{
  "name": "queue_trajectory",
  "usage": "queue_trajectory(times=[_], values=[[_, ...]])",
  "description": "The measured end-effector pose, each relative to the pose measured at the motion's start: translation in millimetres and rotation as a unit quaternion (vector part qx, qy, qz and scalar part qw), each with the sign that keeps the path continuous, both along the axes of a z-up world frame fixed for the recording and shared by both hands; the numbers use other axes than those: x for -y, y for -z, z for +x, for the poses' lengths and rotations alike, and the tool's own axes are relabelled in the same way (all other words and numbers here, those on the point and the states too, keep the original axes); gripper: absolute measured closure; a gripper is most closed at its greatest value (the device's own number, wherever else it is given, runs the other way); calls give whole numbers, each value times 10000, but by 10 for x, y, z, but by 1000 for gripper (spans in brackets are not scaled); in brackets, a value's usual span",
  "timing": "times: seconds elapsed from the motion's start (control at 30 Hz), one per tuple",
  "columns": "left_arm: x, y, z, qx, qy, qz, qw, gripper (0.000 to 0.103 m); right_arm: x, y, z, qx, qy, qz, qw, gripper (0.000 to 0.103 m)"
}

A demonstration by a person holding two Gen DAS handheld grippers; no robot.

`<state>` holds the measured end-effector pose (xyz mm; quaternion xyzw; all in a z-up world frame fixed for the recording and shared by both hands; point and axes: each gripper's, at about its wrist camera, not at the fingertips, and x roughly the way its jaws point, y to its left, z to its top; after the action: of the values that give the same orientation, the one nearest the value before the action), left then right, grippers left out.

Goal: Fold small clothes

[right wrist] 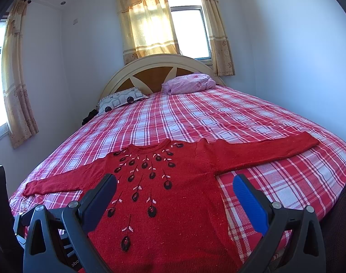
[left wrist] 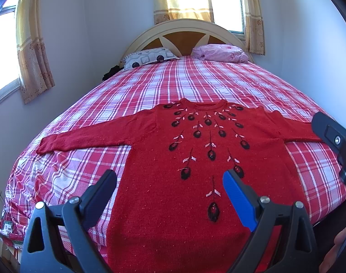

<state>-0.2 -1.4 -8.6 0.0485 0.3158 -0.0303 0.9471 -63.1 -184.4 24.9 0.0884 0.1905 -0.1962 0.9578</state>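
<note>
A red knit sweater (left wrist: pixel 168 157) with dark embroidered flowers lies flat, front up, on the bed, both sleeves spread out sideways; it also shows in the right wrist view (right wrist: pixel 173 195). My left gripper (left wrist: pixel 169 178) is open and empty, hovering above the sweater's lower body. My right gripper (right wrist: pixel 174 185) is open and empty, above the sweater's lower right side. The right gripper's body (left wrist: pixel 337 141) shows at the right edge of the left wrist view, over the right sleeve.
The bed has a red and white plaid cover (left wrist: pixel 195 79). A patterned pillow (left wrist: pixel 148 58) and a pink pillow (left wrist: pixel 220 53) lie by the headboard (left wrist: pixel 184 36). Walls and curtained windows surround the bed. A dark item (left wrist: pixel 110 71) sits at the bed's far left edge.
</note>
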Motion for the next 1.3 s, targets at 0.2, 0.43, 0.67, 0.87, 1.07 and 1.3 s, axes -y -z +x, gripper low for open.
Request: queue_trajectory(times=[0.2,0.43,0.67,0.87,1.07,1.3], values=[[-6,3,-1,3,1,6,10000,6,1,0,-1,-9,-10,18,10000,1],[-3,5,-3,5,7,7,10000,6,11,19,2,-11,-4,28,10000,1],[-14,5,-8,1,9,11,10000,6,10,41,6,-30,-4,42,10000,1],[-10,6,-7,-3,11,13,10000,6,5,51,17,-43,-1,43,10000,1],[-7,7,-8,1,10,14,10000,6,8,53,13,-37,6,51,10000,1],[-45,20,-11,-21,11,1,10000,6,15,54,13,-42,4,63,10000,1]])
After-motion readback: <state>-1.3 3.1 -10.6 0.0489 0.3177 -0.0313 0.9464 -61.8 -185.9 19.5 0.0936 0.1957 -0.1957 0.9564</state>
